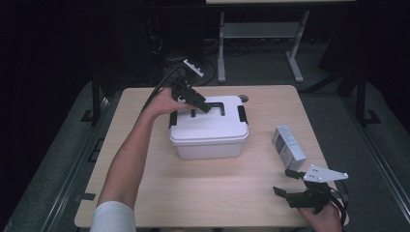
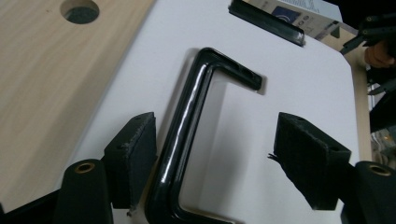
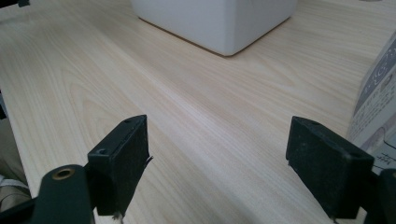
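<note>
A white lidded storage box [image 1: 209,131] sits mid-surface [image 1: 203,193]. The left hand-held gripper [image 1: 202,103] hovers wide open, its jaws straddling the glossy black lid handle [image 2: 187,135], a rigid, likely slippery grip point. The right hand-held gripper [image 1: 285,182] waits open and empty.

A light wooden table [image 1: 159,193] carries a white lidded storage box [image 1: 209,140] beneath the left fingers and a small carton [image 1: 288,143] just beyond the right fingers.

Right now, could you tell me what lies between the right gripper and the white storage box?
Nothing but bare wooden table: in the right gripper view, the open right gripper faces the white storage box across plain wood. The small carton stands off to one side.
</note>
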Demonstrator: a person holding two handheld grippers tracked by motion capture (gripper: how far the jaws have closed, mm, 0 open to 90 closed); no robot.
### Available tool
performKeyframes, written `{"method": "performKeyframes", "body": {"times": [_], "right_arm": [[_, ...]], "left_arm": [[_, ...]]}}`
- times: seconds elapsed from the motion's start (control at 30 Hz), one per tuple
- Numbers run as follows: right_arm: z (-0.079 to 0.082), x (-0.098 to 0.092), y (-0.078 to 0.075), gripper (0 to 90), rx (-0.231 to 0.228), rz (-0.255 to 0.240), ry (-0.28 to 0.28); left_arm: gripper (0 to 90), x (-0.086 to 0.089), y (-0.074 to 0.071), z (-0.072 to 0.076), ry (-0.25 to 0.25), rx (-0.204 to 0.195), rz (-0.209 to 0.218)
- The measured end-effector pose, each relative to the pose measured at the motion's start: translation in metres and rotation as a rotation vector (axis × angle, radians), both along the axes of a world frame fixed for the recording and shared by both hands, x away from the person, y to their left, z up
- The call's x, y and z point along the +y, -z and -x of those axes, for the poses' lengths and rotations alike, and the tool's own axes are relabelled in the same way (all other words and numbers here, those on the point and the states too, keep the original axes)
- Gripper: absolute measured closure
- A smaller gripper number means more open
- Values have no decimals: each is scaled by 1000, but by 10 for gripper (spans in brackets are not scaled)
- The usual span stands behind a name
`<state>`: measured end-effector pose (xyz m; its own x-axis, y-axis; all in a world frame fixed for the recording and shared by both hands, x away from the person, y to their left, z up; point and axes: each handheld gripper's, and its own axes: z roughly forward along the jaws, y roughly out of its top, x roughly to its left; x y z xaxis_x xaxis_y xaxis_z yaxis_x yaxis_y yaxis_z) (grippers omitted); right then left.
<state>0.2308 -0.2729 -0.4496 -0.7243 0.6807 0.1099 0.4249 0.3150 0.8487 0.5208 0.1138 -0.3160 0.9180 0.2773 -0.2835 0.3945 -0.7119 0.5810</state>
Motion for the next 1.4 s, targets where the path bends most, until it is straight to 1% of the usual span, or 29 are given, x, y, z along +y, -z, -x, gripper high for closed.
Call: {"method": "performKeyframes", "body": {"times": [0.2, 0.37, 0.53, 0.57, 0.67, 0.73, 0.77, 0.8, 0.83, 0.87, 0.9, 0.93, 0.97, 1.07, 1.13, 1.2, 1.23, 1.27, 1.33, 1.4], "right_arm": [[0, -1, 0, 206, -1, -7, -1], [0, -1, 0, 206, 1, -10, -1], [-1, -1, 0, 206, 4, -12, 0], [-1, -1, 0, 206, 4, -12, 0], [-1, -1, 0, 206, 5, -12, -1], [-1, -1, 0, 206, 10, -11, 0], [-1, -1, 0, 206, 10, -10, 0], [-1, -1, 0, 207, 10, -10, -1], [-1, -1, 0, 207, 11, -10, -1], [-1, -1, 0, 208, 11, -9, -1], [-1, -1, 0, 208, 12, -11, -1], [-1, -1, 0, 209, 11, -12, -3], [0, 0, 0, 209, 11, -12, -3], [0, 0, 0, 209, 9, -9, -7], [0, 0, 0, 209, 9, -9, -6], [0, 0, 0, 209, 10, -11, -5], [0, 0, 0, 209, 10, -11, -5], [0, 0, 0, 209, 10, -11, -6], [0, 0, 0, 209, 10, -10, -6], [0, 1, 0, 209, 14, -7, -10]], "left_arm": [[298, 1, 0, 0, -1, 15, -4], [305, 2, -2, 1, 7, 9, 0], [307, 5, -8, 4, 12, 9, 28], [309, 6, -10, 5, 12, 3, 33], [316, 8, -15, 8, 29, -3, 40], [329, 8, -19, 12, 38, -14, 52], [337, 8, -19, 12, 38, -14, 52], [349, 9, -22, 15, 52, -21, 61], [356, 10, -24, 16, 59, -20, 60], [358, 9, -25, 17, 65, -22, 49], [359, 9, -25, 17, 65, -22, 49], [380, 8, -25, 20, 81, -10, 38], [398, 6, -23, 22, 89, -14, 25], [400, 3, -20, 24, 84, -24, -9], [446, 0, -19, 25, 91, -37, -33], [492, -1, -18, 26, 91, -46, -43], [528, -1, -18, 26, 91, -46, -43], [553, -3, -18, 26, 95, -63, -47], [575, -4, -18, 26, 86, -70, -48], [603, -4, -19, 27, 84, -78, -62]]}}
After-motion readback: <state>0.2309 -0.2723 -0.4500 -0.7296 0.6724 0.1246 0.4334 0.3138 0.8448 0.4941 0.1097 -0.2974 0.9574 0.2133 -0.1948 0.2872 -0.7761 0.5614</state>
